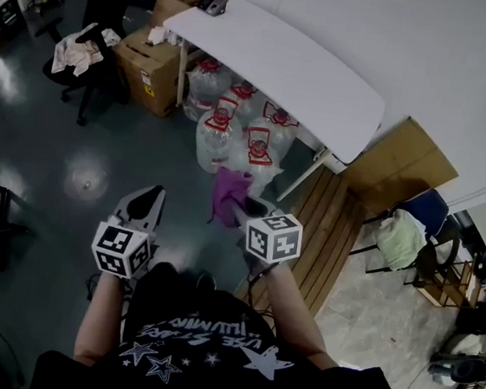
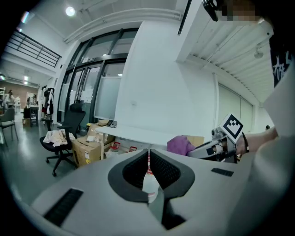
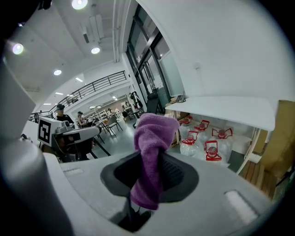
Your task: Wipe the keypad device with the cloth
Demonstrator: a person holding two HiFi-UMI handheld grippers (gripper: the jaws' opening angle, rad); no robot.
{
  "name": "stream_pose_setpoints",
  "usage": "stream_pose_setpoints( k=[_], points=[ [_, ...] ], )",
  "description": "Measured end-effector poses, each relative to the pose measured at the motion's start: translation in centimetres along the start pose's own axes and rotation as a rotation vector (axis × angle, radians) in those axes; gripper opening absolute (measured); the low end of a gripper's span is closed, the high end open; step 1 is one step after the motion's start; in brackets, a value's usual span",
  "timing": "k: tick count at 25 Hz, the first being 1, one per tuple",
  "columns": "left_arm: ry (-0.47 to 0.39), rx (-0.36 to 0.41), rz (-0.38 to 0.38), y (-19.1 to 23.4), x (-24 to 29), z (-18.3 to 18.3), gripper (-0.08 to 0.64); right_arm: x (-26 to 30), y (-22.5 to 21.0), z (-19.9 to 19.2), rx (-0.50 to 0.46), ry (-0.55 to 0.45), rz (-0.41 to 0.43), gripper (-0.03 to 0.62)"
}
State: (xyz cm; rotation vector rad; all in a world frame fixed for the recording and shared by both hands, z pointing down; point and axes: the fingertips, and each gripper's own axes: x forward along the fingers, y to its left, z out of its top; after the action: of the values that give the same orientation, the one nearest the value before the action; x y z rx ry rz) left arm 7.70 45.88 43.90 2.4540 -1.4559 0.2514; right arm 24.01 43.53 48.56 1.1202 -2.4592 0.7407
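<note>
Clamping the cloth [image 3: 150, 156], the right gripper [image 3: 154, 171] has its jaws largely covered; the left gripper [image 2: 150, 168] jaws nearly meet, empty.

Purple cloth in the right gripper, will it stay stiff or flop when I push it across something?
Probably floppy: the purple cloth bunches above the right gripper and droops below its closed jaws. Its looped, terry-like surface suggests that it will grip rather than slide. It seems light, since a single pinch holds the whole thing up.
</note>
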Motion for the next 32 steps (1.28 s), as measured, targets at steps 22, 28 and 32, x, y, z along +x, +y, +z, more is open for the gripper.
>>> stream_pose_setpoints(
  k=[22,28,32],
  points=[
    [0.015,-0.073,-0.030,11.2,6.4,0.9,0.021,9.7,-2.3,4.6,0.049,0.033,-0.058,0.097],
    [-0.011,-0.078,-0.042,17.5,9.3,4.0,0.021,15.4,-2.4,10.0,0.030,0.011,-0.067,0.097],
    [-0.050,-0.071,-0.043,21.3,10.7,6.4,0.021,18.9,-2.1,13.3,0.010,-0.010,-0.066,0.097]
  ],
)
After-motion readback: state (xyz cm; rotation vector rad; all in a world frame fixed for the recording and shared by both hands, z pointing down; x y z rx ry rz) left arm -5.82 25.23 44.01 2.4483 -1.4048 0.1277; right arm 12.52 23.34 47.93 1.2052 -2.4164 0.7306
